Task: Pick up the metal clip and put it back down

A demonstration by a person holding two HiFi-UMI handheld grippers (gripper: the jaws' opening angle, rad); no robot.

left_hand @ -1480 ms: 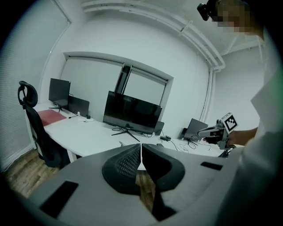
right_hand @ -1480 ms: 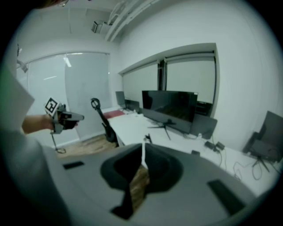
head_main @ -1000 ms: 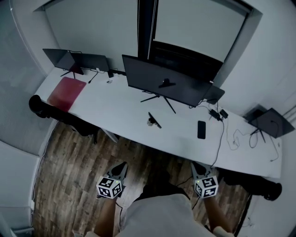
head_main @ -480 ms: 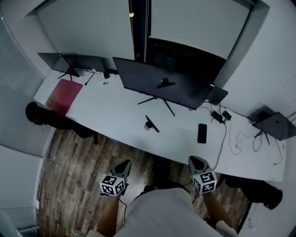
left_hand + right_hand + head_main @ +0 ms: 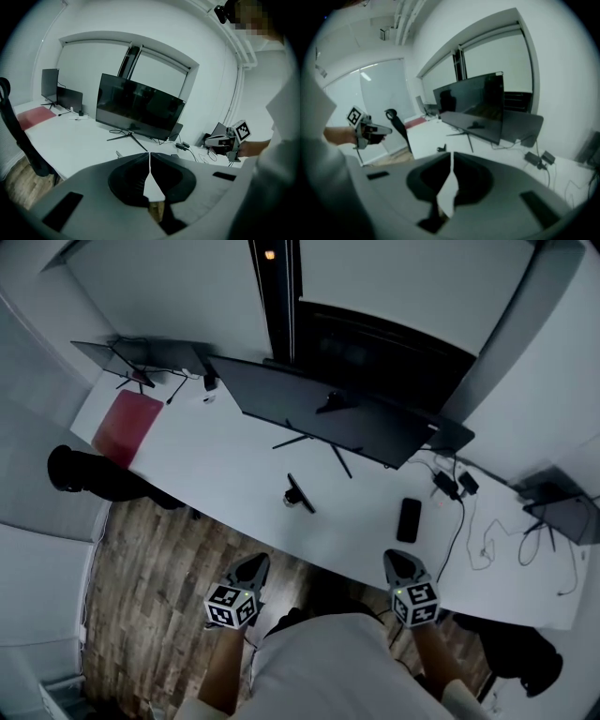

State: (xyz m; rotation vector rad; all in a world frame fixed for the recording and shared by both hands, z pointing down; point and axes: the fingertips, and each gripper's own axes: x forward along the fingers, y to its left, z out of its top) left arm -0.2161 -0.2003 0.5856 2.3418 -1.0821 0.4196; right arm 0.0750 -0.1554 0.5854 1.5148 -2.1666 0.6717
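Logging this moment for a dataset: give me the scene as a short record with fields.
clip: metal clip lying on white desk, in front of monitor stand
left tongs: shut, empty, short of the desk
right tongs: shut, empty, near desk's front edge
also on desk: phone, red mat

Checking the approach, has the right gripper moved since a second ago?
Yes: the right gripper has come forward toward the desk, nearer the black phone.
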